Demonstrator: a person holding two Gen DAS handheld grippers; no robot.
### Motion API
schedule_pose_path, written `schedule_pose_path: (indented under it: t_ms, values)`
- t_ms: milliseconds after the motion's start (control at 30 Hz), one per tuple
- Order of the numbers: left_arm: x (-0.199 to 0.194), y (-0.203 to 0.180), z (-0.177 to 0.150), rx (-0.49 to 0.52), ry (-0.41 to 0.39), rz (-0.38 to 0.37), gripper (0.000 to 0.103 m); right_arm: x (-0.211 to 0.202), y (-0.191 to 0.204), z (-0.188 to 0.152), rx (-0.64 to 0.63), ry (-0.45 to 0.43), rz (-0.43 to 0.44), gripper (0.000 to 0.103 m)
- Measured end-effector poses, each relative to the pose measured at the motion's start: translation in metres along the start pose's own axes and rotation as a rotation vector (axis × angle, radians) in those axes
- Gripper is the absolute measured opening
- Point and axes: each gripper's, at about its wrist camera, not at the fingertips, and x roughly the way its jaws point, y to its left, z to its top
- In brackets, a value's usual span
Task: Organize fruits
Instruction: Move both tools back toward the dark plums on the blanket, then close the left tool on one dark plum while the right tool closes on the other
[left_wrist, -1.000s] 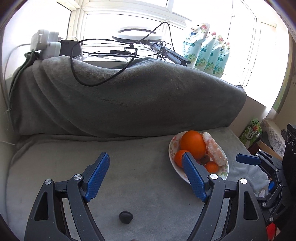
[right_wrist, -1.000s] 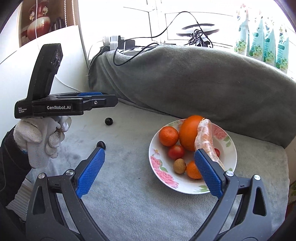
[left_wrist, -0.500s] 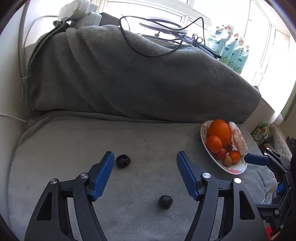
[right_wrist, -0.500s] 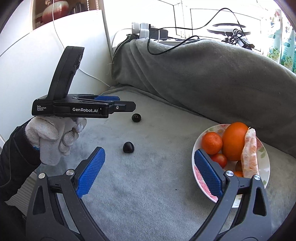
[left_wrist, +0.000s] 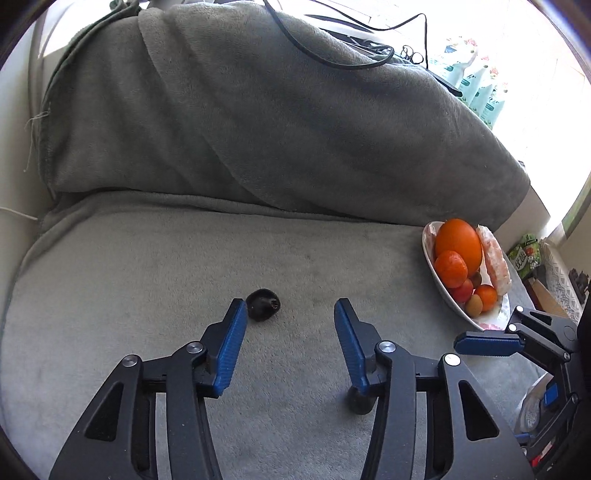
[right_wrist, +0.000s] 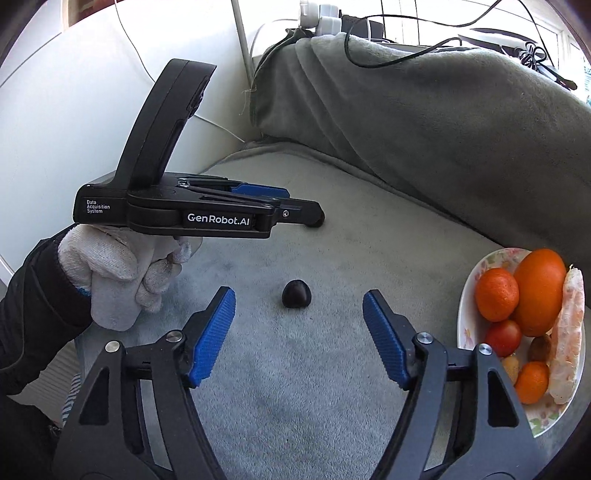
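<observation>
Grey fleece blanket (left_wrist: 295, 258) covers the flat bench in front of you and climbs over a bulky hump behind it. Your left tongs (left_wrist: 290, 317) stand wide apart and hold nothing. One small dark round fruit (left_wrist: 263, 304) lies just beside the tip of their left blue pad, its puckered end pointing right. A second dark fruit (left_wrist: 360, 400) sits low, partly hidden behind the right finger of those tongs. Your right tongs (right_wrist: 299, 308) are also spread wide and hold nothing; that same second dark fruit (right_wrist: 295, 293) lies between their tips, its narrower end up. At the bench's right edge a white floral plate (right_wrist: 466, 295) carries a large orange (right_wrist: 539, 291), smaller tangerines, a red fruit and peeled segments. Bare blanket stretches between the dark fruits and the plate.
</observation>
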Motion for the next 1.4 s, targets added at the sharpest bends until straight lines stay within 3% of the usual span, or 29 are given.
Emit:
schedule_pose_path:
  t_ms: [167, 700, 1167, 1400]
  values:
    - [0.007, 0.005, 0.002, -0.008, 0.011, -0.001, 0.045, 0.018, -0.001, 0.003, 0.015, 0.032, 0.025, 0.060]
    - [0.024, 0.012, 0.002, -0.016, 0.049, -0.003, 0.040, 0.066, 0.001, 0.009, 0.024, 0.117, 0.026, 0.045]
    - [0.037, 0.011, 0.004, -0.037, 0.064, 0.005, 0.024, 0.071, 0.003, 0.006, 0.020, 0.140, 0.015, 0.035]
    - [0.040, 0.011, 0.004, -0.039, 0.061, 0.011, 0.023, 0.073, -0.003, 0.005, 0.056, 0.139, 0.015, 0.025]
